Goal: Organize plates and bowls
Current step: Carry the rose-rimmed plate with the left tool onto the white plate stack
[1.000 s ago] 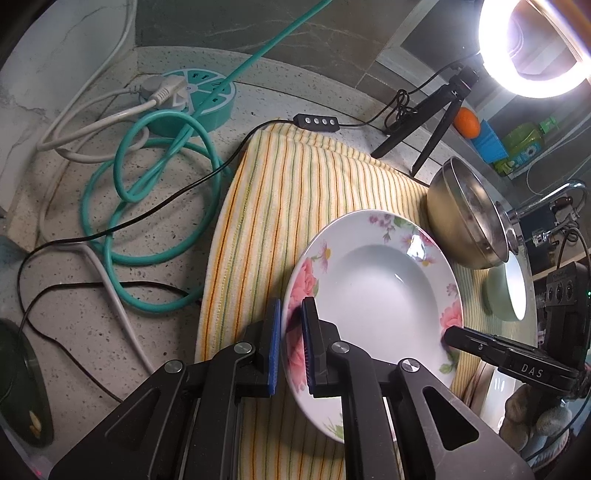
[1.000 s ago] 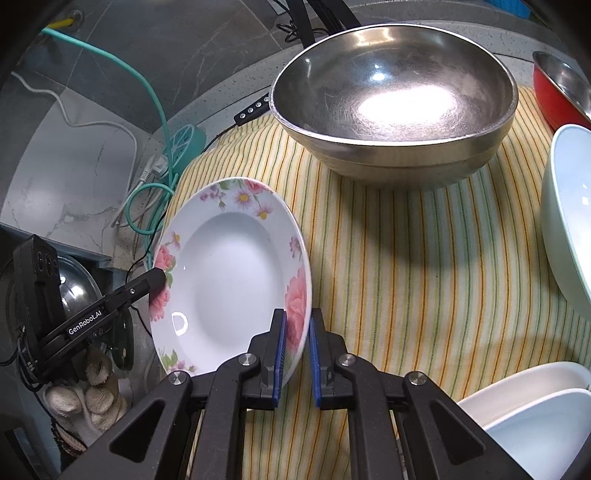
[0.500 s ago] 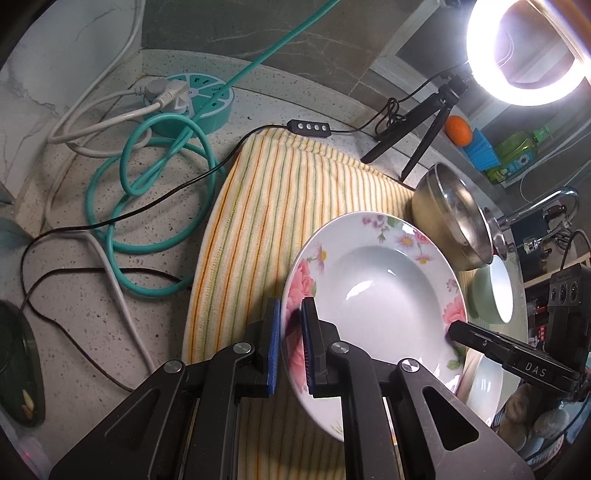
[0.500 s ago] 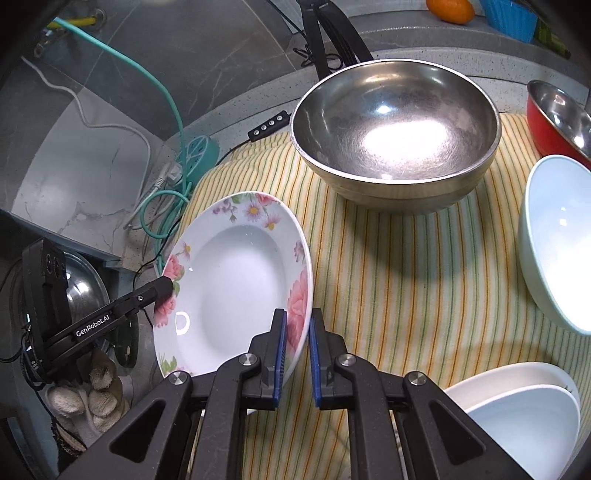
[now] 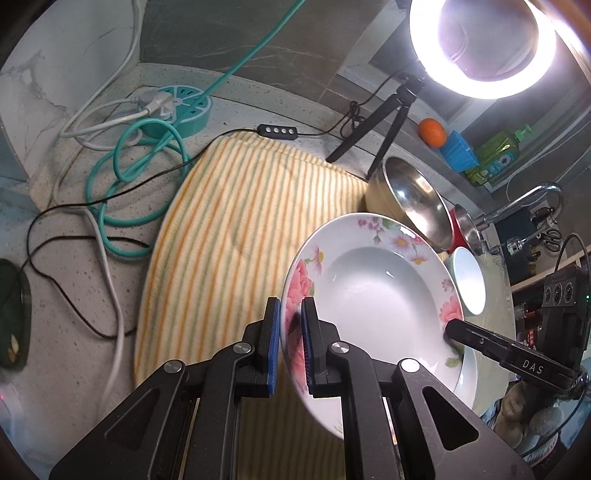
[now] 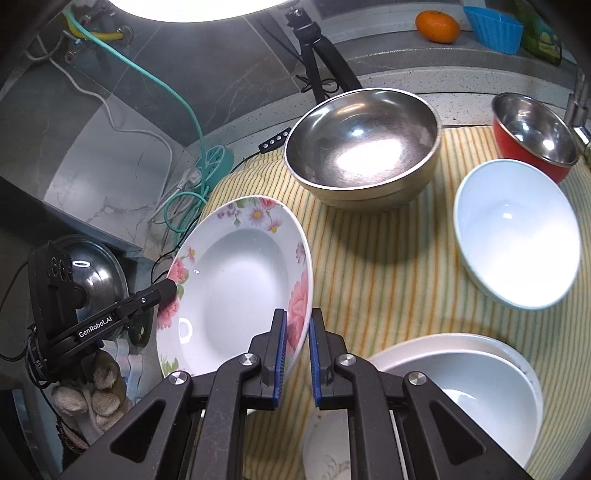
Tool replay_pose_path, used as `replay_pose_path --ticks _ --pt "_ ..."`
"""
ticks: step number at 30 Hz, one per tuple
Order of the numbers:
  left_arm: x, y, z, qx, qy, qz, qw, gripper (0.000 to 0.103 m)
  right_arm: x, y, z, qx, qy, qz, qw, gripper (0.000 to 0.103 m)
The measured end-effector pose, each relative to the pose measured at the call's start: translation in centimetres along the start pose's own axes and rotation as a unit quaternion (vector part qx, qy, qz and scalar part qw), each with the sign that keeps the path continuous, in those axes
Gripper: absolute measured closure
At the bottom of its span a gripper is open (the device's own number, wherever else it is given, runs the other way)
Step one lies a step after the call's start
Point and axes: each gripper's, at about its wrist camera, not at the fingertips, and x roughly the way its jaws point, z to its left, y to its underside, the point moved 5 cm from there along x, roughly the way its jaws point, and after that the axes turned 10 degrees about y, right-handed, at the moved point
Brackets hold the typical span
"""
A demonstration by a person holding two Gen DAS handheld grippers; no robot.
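Observation:
A white deep plate with pink flowers (image 5: 380, 295) is held in the air above the striped cloth (image 5: 240, 221), tilted. My left gripper (image 5: 291, 325) is shut on its near rim. My right gripper (image 6: 297, 332) is shut on the opposite rim of the same plate (image 6: 236, 288). Each gripper shows in the other's view, the right (image 5: 448, 330) and the left (image 6: 171, 286). On the cloth stand a large steel bowl (image 6: 362, 144), a pale green bowl (image 6: 517, 232), a red steel-lined bowl (image 6: 532, 133) and stacked white dishes (image 6: 458, 391).
A teal power strip (image 5: 177, 110) with coiled teal and white cables lies on the counter to the left. A ring light (image 5: 480, 44) on a tripod stands behind the cloth. An orange (image 6: 437, 26) and a blue cup (image 6: 493, 27) sit on the back ledge. A faucet (image 5: 524, 206) is at right.
Both grippers have lifted the flowered plate off the cloth and carried it up and to the right. A round dent in the cloth shows where it lay.

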Motion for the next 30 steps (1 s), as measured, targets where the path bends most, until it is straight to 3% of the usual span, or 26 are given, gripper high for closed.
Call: replay_pose_path --ticks 9,30 --pt "-0.4 3.2 -4.3 -0.008 0.004 -0.014 0.9999 0.094 -3.0 2.2 -3.6 -0.008 -0.007 -0.001 1.000 0.092" --pt "2.3 10.4 -11.8 -0.012 0.012 -0.003 0.9999 0.094 -7.6 7.5 -12.2 -0.006 0.014 0.007 1.000 0.092"
